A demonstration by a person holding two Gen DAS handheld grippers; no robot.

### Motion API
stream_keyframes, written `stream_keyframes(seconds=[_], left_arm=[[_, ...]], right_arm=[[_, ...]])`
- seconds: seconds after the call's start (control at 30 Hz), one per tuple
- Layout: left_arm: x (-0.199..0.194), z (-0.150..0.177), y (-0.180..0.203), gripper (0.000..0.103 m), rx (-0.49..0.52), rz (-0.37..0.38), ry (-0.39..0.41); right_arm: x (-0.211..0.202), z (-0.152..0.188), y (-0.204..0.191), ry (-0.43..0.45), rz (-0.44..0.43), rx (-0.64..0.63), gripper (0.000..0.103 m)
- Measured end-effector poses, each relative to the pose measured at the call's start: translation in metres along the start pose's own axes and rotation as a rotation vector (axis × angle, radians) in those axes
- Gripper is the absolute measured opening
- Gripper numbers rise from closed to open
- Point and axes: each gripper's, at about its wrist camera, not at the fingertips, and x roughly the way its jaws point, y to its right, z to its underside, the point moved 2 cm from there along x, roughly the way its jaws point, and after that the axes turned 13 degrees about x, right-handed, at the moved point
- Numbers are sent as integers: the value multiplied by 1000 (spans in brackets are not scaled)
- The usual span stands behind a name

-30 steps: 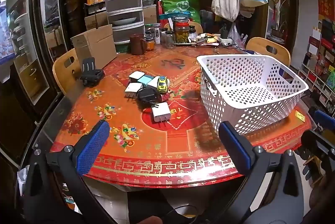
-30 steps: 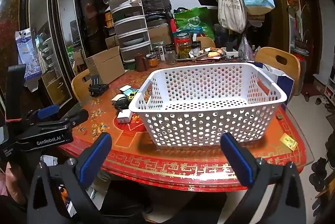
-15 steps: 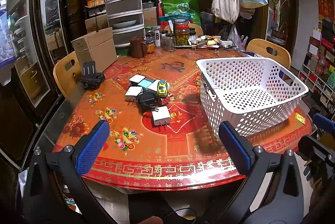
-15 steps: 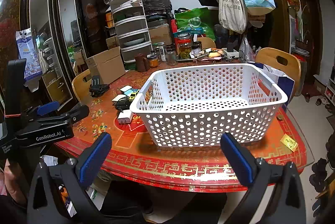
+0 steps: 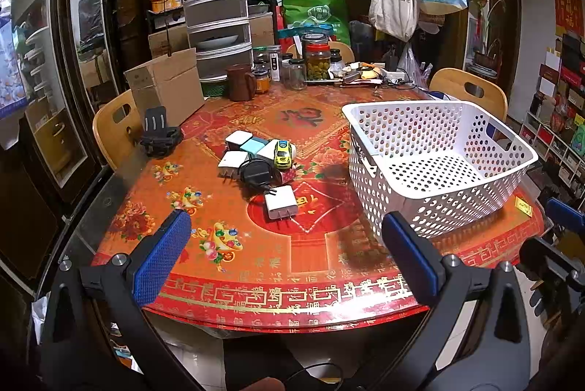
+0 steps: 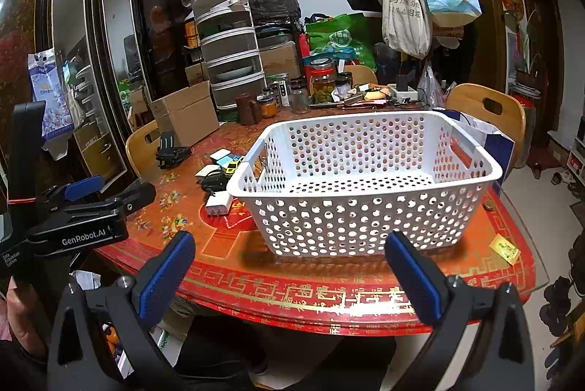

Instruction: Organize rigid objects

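A cluster of small items lies mid-table: a white charger, a black adapter, a yellow toy car, other white and teal chargers. An empty white perforated basket stands to their right; it also shows in the right wrist view, with the cluster at its left. My left gripper is open and empty, near the table's front edge. My right gripper is open and empty, in front of the basket. The left gripper's body shows at the left of the right wrist view.
A black clamp-like stand and a cardboard box sit at the table's left. Jars, a brown mug and a stacked drawer unit crowd the back. Wooden chairs surround the round red table.
Both grippers have risen slightly, so more of the table's front edge shows. Nothing on the table has moved.
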Motion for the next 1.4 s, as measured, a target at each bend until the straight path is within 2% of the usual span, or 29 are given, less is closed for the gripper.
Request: stream_keyframes(seconds=[1.4], left_arm=[[-1,2,1,103,5,1,1]], right_arm=[[-1,-1,0,-1,1,-3,103]])
